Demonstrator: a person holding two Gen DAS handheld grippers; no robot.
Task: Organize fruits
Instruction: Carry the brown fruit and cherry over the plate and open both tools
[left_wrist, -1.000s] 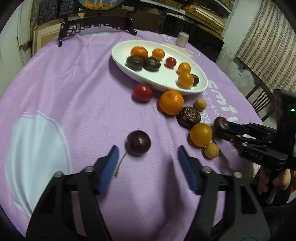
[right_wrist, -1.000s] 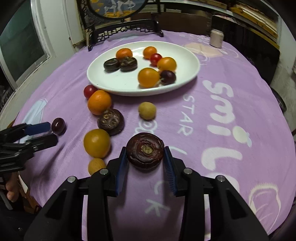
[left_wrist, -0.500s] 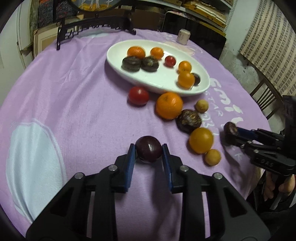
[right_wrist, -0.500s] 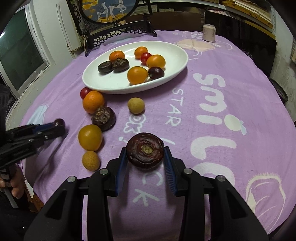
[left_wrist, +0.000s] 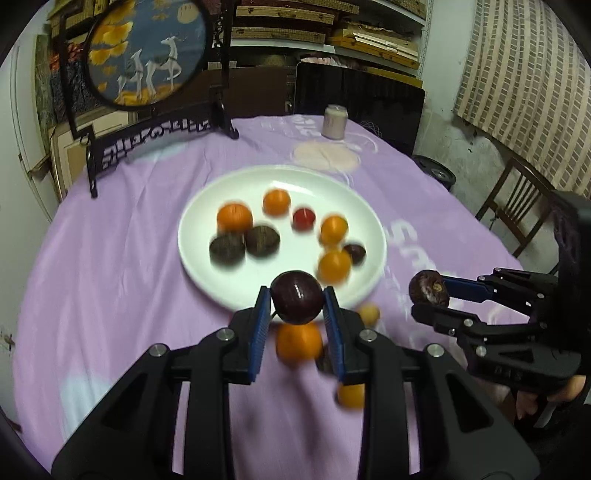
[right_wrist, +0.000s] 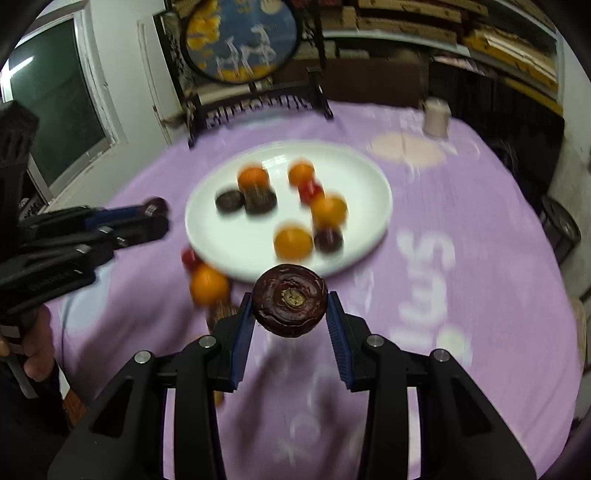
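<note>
Left fingers: my left gripper is clamped on a round dark plum, blue pads pressing its two sides, in the lower centre of the left wrist view.
Right fingers: my right gripper is clamped on a flat dark fruit with a pale stem scar facing the camera, lower centre of the right wrist view.
Height: both held fruits are off the purple cloth that covers the worktop.
Each gripper seen from the other: the right gripper shows at the right edge of the left view, the left gripper at the left edge of the right view.
Plate: a white plate sits mid-frame just beyond the plum; it holds four orange fruits, two flat dark ones, a small red one and a small dark one, all blurred.
Loose fruit: an orange lies on the cloth right below my left fingers, with a small yellow fruit and another orange one to its right.
Beyond: a round painted screen on a black stand, upper left; a pale jar at the cloth's far edge.
</note>
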